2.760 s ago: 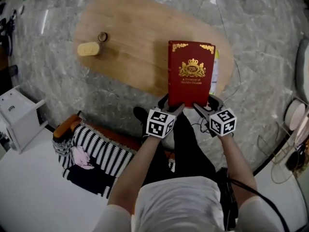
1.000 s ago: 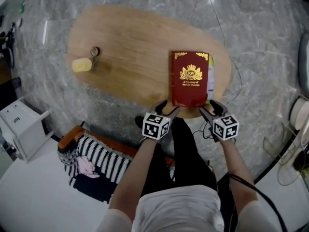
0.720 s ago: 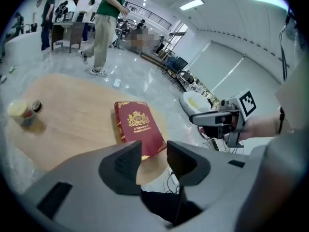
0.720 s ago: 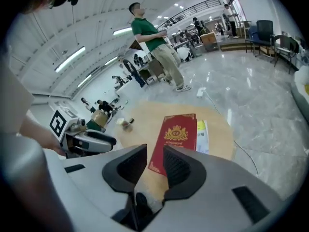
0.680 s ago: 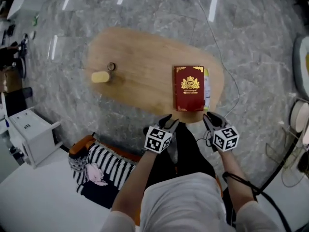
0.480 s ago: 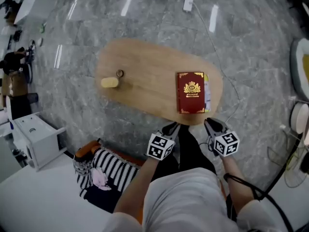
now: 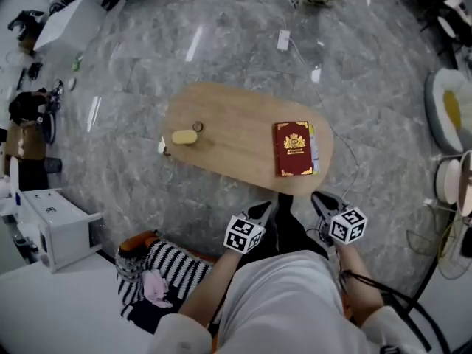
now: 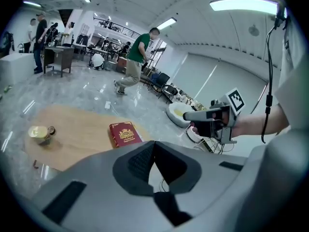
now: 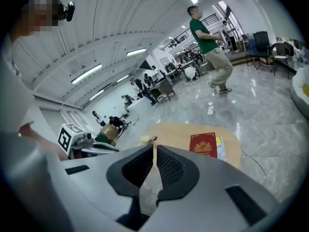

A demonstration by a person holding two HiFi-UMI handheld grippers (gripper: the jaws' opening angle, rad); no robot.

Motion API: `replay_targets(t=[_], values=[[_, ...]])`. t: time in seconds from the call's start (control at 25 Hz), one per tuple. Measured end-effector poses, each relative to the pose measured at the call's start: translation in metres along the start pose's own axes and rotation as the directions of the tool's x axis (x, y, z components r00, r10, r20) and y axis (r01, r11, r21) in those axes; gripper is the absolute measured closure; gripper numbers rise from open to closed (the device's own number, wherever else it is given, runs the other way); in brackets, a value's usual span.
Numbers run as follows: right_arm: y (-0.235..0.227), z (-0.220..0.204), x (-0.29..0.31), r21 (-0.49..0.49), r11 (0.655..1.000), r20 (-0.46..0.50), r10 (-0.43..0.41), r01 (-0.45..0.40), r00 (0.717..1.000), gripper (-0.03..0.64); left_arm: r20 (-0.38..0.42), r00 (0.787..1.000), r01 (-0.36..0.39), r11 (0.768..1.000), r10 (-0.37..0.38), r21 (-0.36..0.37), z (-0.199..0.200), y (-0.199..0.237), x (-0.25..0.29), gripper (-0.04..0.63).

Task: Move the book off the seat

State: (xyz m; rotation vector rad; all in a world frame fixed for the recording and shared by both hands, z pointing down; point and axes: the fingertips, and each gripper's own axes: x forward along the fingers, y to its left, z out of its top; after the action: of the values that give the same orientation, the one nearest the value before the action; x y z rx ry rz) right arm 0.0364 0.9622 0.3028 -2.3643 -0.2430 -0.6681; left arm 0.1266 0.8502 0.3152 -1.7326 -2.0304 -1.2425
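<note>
Head view: the book [image 7: 294,148] lies mid-frame on the right end of the table [image 7: 228,131]; left gripper [image 7: 262,209] and right gripper [image 7: 318,198] hang below it. Left gripper view: jaws just closed together, empty. Right gripper view: likewise closed, nothing between

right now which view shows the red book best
The head view: it looks down on the red book and shows its whole cover, lying flat near one end of the wooden table. The left gripper view shows it small and slanted. The right gripper view shows it small and at a low angle too.
</note>
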Motion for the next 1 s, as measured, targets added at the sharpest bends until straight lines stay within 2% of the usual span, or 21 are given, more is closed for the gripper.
replay_targets(t=[0.16, 0.32, 0.52, 0.8, 1.0], values=[[0.032, -0.003, -0.017, -0.041, 0.999, 0.024, -0.008, 0.009, 1.0, 0.568, 0.014, 1.0, -0.002, 1.0, 0.002, 0.025, -0.011, -0.004, -0.037, 0.594], [0.06, -0.005, -0.036, -0.072, 0.997, 0.049, -0.012, 0.015, 0.999, 0.568, 0.0, 0.999, -0.034, 0.999, 0.034, 0.036, -0.023, -0.006, -0.069, 0.594], [0.092, -0.009, -0.065, -0.083, 0.995, 0.093, -0.05, 0.058, 0.994, 0.566, 0.03, 0.999, -0.015, 1.0, 0.015, 0.016, -0.029, -0.016, -0.106, 0.594], [0.093, -0.031, -0.101, -0.023, 0.987, 0.143, -0.152, 0.157, 0.978, 0.566, 0.026, 1.0, 0.011, 0.999, -0.012, 0.041, -0.045, -0.029, -0.127, 0.594], [0.082, -0.021, -0.121, 0.017, 0.984, 0.195, -0.175, 0.175, 0.965, 0.566, 0.081, 0.996, 0.021, 0.998, -0.026, 0.058, -0.024, -0.041, -0.134, 0.594]])
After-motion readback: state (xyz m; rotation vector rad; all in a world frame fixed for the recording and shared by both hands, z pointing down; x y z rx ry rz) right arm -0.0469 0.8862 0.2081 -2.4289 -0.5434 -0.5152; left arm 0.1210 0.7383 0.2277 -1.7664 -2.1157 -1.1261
